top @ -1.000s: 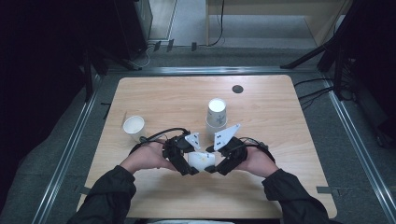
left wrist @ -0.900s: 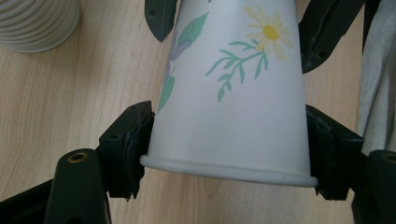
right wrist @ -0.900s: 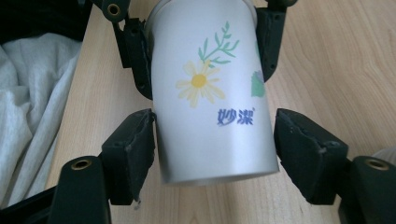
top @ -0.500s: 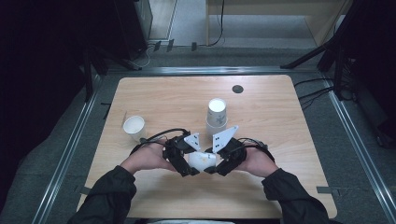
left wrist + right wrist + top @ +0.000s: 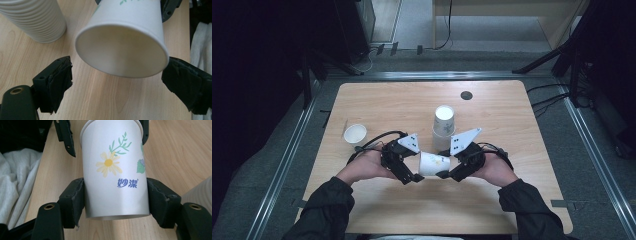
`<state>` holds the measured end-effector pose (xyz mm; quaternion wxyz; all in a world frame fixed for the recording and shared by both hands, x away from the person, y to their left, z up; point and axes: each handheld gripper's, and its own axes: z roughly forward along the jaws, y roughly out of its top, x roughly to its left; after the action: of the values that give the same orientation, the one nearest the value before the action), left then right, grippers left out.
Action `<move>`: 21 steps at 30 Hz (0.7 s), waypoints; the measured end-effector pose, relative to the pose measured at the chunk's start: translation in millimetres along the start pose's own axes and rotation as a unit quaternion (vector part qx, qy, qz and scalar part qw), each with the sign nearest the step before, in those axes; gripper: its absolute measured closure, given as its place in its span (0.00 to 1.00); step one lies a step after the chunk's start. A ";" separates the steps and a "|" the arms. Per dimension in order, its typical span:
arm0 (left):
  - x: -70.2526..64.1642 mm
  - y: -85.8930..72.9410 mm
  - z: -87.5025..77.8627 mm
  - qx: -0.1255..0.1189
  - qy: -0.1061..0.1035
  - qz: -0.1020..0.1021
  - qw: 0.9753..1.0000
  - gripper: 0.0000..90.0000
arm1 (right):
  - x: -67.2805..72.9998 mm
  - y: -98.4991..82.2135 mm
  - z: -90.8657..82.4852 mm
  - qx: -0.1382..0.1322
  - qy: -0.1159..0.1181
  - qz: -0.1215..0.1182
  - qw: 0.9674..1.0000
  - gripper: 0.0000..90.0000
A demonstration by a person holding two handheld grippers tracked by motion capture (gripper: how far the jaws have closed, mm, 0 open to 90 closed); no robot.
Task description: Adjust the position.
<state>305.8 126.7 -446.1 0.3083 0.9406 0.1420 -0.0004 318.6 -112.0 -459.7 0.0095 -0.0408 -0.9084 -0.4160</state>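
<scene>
Right gripper view, near: right gripper [image 5: 117,202] is pinching the paper cup [image 5: 113,167] by its lower wall, pads pressing both sides, flower print facing up.

Left gripper view: left gripper [image 5: 122,82] jaws have just been opening and are standing spread either side of the cup rim [image 5: 122,53], not touching it.

High view, lower centre: cup [image 5: 433,163] is lying sideways between both grippers, above the table [image 5: 512,210].

Middle: cup stack [image 5: 443,125] is standing upright just beyond.

Left of centre: single cup [image 5: 355,134] is sitting apart.

Handling advice: keep the squeeze light to avoid crushing; clear the left jaws fully before moving.
</scene>
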 end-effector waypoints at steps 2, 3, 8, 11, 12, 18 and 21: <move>0.9 -1.6 -2.9 -0.013 -0.006 -0.005 1.000 0.11 | -1.3 -0.2 -3.2 -0.006 -0.002 -0.001 1.000 0.39; 0.9 -2.1 -4.1 -0.016 -0.004 -0.006 1.000 0.11 | -1.8 -0.3 -5.5 -0.012 -0.003 0.002 1.000 0.39; 1.6 -4.6 -9.1 -0.036 -0.004 -0.015 0.999 0.11 | -4.2 -0.6 -13.9 -0.029 -0.007 0.006 1.000 0.39; 1.8 -6.0 -12.2 -0.047 -0.003 -0.019 0.999 0.11 | -5.2 -0.4 -18.1 -0.038 -0.007 0.010 0.999 0.39; 1.8 -6.5 -13.1 -0.051 -0.002 -0.021 0.998 0.11 | -5.5 -0.3 -19.4 -0.042 -0.007 0.010 0.999 0.39; 1.1 -8.8 -17.7 -0.087 -0.008 -0.036 0.996 0.11 | -5.6 1.7 -26.3 -0.065 -0.002 0.017 0.998 0.39; 0.9 -9.0 -19.3 -0.108 -0.015 -0.045 0.993 0.12 | -5.6 3.4 -27.8 -0.076 0.004 0.017 0.997 0.39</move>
<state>302.5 145.1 -435.8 0.4098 0.8944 0.1786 -0.0134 324.0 -131.2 -439.3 0.0172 -0.0556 -0.8735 -0.4833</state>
